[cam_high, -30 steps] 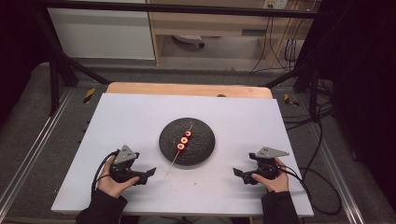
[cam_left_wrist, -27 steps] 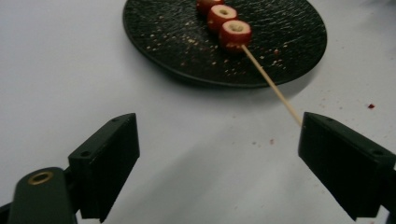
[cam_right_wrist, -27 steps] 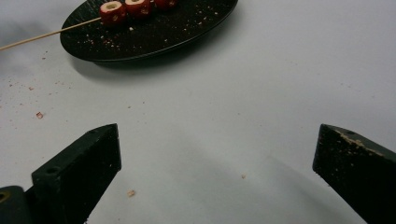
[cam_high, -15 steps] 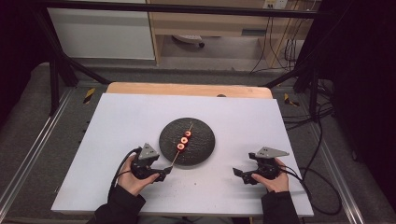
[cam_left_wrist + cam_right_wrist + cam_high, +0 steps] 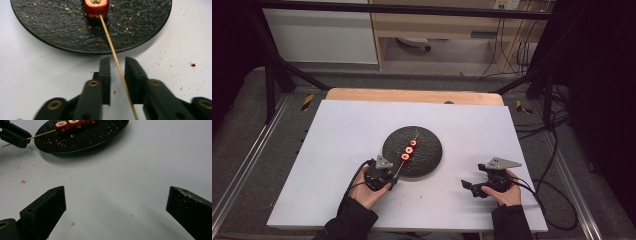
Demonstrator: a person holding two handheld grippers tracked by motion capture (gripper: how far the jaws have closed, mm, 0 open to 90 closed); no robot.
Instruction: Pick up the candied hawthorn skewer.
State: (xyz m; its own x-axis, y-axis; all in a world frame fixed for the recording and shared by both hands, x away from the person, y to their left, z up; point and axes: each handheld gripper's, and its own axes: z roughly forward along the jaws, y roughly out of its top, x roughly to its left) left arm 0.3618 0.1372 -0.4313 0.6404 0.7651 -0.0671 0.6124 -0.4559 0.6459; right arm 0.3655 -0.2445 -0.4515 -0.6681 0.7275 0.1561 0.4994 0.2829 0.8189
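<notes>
Carried rightward to the plate [image 5: 412, 151] rim since the earlier frame, the left gripper [image 5: 117, 75] is set astride the skewer [image 5: 113, 51].
Its jaws have just been closing, a gap is kept, and the stick runs lengthwise between them toward the plate; the right gripper [image 5: 115, 205] is held spread, well apart.

Left tool [image 5: 393, 181] moved across the table [image 5: 337, 130] from the near left corner area to the near rim of the plate [image 5: 430, 150], closer than half a second ago. Jaws just been closing, from wide apart to a narrow gap. Now straddling the bare end of the skewer [image 5: 117, 66], stick between the pads with a sliver of space visible on either side in the left gripper view.
</notes>
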